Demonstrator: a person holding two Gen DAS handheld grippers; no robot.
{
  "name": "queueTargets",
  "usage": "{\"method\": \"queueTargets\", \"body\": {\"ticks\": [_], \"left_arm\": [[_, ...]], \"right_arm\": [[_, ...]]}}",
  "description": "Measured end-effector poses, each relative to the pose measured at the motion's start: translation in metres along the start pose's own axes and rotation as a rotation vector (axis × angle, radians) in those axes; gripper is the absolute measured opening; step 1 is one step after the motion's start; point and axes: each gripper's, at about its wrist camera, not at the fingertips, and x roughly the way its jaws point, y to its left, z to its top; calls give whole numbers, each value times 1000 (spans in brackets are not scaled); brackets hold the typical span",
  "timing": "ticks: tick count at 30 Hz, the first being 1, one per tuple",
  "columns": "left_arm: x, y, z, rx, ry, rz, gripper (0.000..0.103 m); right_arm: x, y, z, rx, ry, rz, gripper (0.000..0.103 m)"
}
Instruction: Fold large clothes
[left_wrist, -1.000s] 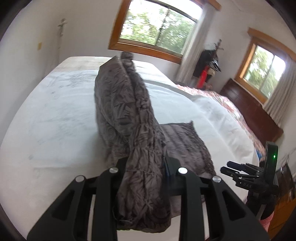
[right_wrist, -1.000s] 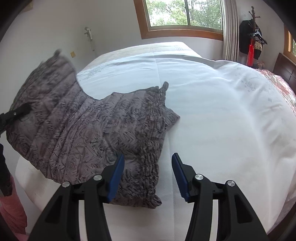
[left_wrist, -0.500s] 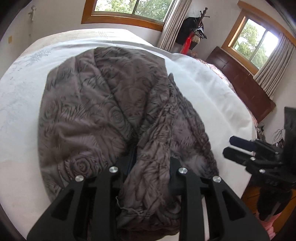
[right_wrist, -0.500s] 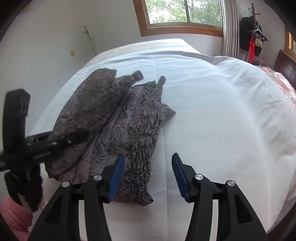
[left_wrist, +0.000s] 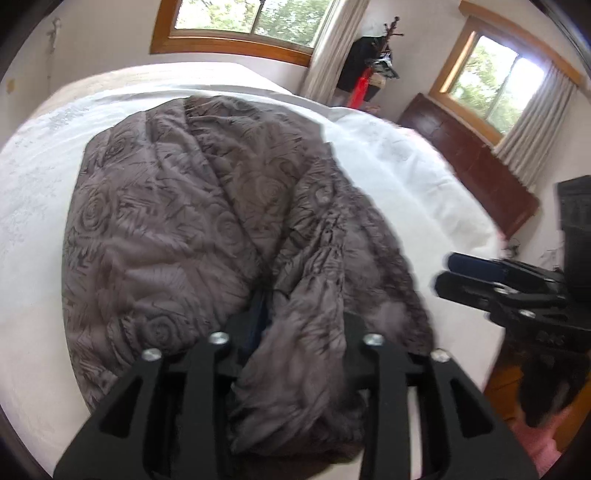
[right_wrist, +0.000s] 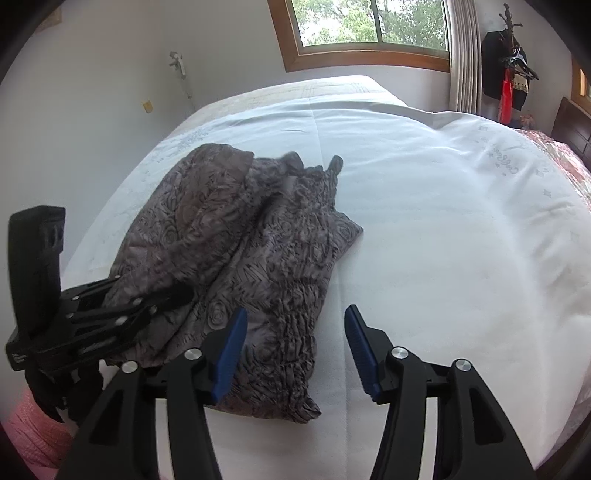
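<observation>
A brown-grey garment with a rose pattern lies folded over on the white bed. My left gripper is shut on a bunched edge of the garment, low over the fold. In the right wrist view the left gripper grips the garment's left side. My right gripper is open and empty, hovering over the garment's near right edge; it also shows in the left wrist view.
The white bed spreads far right and back. Windows, a coat stand and a dark wooden headboard line the walls. A pink sleeve shows at the lower left.
My left gripper swung the lifted half of the garment over and down onto the other half, so it now lies doubled on the bed. My right gripper stayed open and almost still.
</observation>
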Motion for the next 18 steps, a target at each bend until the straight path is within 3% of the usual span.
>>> {"method": "queueTargets", "body": {"ticks": [2, 7, 9, 14, 18], "left_arm": [[-14, -1, 0, -18, 17, -81, 61], [-68, 5, -2, -39, -52, -165, 62], [-90, 18, 1, -67, -98, -165, 62], [-100, 60, 10, -125, -120, 136, 60], [-86, 87, 10, -177, -78, 226, 56]], "right_arm": [[-1, 2, 4, -2, -7, 6, 61], [-3, 5, 19, 15, -14, 67, 74], [-1, 8, 26, 23, -5, 113, 79], [16, 25, 43, 33, 51, 206, 90], [39, 39, 53, 63, 128, 286, 91]]}}
